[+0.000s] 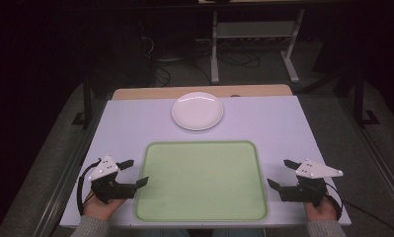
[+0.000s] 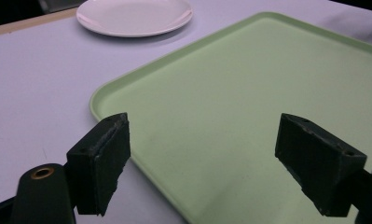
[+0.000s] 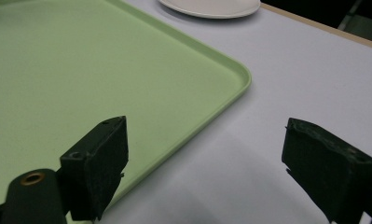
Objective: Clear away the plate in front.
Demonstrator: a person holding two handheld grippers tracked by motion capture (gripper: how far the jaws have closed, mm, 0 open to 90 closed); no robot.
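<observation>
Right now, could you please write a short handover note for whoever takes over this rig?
Left gripper: open, holding nothing, at the tray's left edge.
Right gripper: open, holding nothing, at the tray's right edge.
Tray: green, nothing on it, flat on the table between the grippers.
Plate: white, nothing on it, beyond the tray's far edge, apart from it.
Done: nothing gripped or moved that shows.
Left: probably gripping the tray or fetching the plate.
</observation>
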